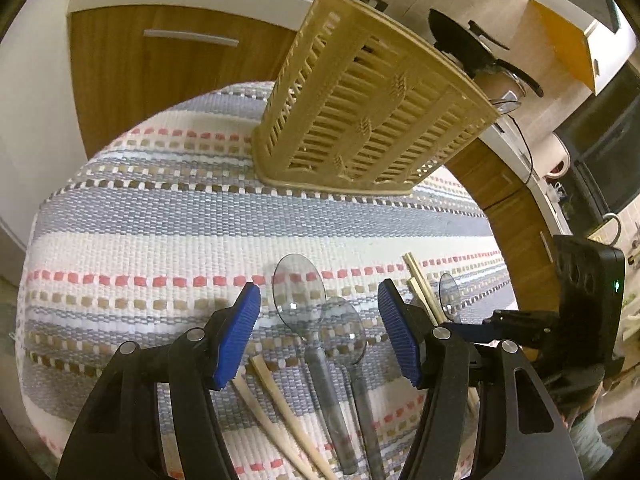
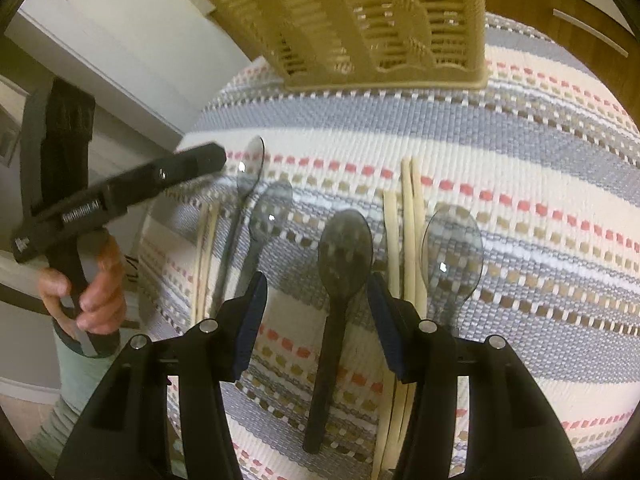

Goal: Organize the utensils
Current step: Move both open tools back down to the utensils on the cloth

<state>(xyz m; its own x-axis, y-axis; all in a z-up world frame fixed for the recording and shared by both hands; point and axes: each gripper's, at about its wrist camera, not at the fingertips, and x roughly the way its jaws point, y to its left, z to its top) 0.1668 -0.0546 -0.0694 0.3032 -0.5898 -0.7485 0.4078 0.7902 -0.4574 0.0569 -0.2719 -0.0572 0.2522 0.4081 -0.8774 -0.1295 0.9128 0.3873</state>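
A beige slotted utensil basket [image 1: 360, 108] stands at the far side of a striped woven mat [image 1: 152, 220]; it also shows in the right wrist view [image 2: 360, 20]. My left gripper [image 1: 318, 330] is open over two clear plastic spoons [image 1: 298, 292] with wooden chopsticks [image 1: 280, 412] beside them. My right gripper [image 2: 318, 322] is open around the handle of a dark smoky spoon [image 2: 344, 248]. Chopsticks [image 2: 412, 216] and another clear spoon [image 2: 452, 248] lie to its right. The left gripper's body [image 2: 120, 192] shows in the right view, above two clear spoons [image 2: 260, 200].
Wooden cabinets [image 1: 140, 80] with a metal handle stand behind the table. A black pan [image 1: 460, 44] and a kettle [image 1: 558, 160] sit on a counter at the right. The mat's edge [image 2: 172, 208] drops off at the left in the right view.
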